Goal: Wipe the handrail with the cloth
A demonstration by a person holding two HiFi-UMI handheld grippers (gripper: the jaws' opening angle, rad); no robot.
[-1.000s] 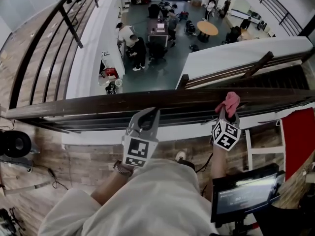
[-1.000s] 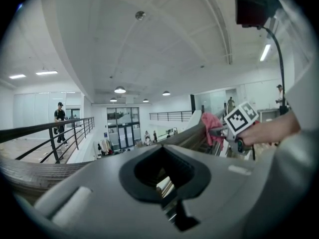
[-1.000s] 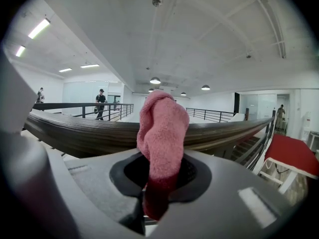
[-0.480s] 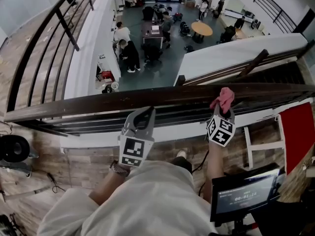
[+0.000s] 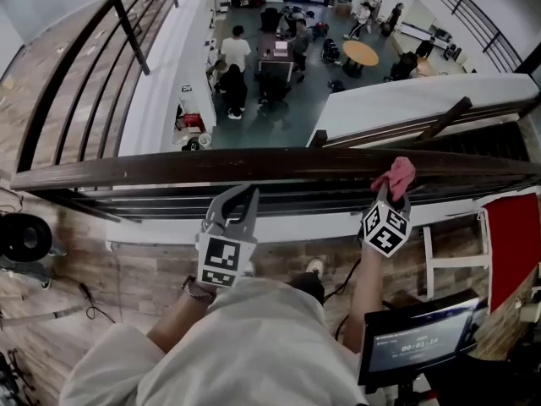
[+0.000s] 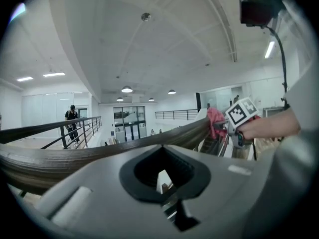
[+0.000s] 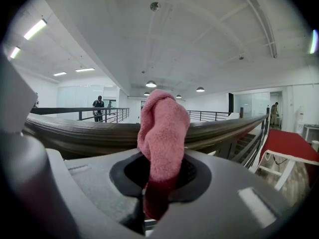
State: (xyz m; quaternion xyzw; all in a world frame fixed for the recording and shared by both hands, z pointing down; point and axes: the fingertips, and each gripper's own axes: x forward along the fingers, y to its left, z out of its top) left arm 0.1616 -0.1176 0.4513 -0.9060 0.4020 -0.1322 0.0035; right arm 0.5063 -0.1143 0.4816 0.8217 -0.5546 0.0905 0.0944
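Note:
The dark wooden handrail point(image 5: 169, 166) runs across the head view from left to right. My right gripper point(image 5: 390, 196) is shut on a pink cloth point(image 5: 396, 174), whose bunched top lies against the rail's near side right of centre. In the right gripper view the cloth point(image 7: 162, 126) stands up between the jaws of my right gripper point(image 7: 163, 158) with the handrail point(image 7: 75, 131) just behind it. My left gripper point(image 5: 247, 192) hangs shut and empty just below the rail, left of the cloth. The left gripper view shows that gripper point(image 6: 162, 151), the handrail point(image 6: 45, 161) and the cloth point(image 6: 216, 122) off to the right.
Beyond the rail is a drop to a lower floor with people, desks and a round table point(image 5: 359, 51). A second railing point(image 5: 80, 83) runs off at the far left. A red panel point(image 5: 511, 244), a white frame point(image 5: 448, 262) and a screen point(image 5: 414, 341) stand at my right; a black round device point(image 5: 25, 242) lies at my left.
The head view has swayed slightly. The right gripper keeps the cloth at about the same place on the rail, and the left gripper stays shut just below the rail.

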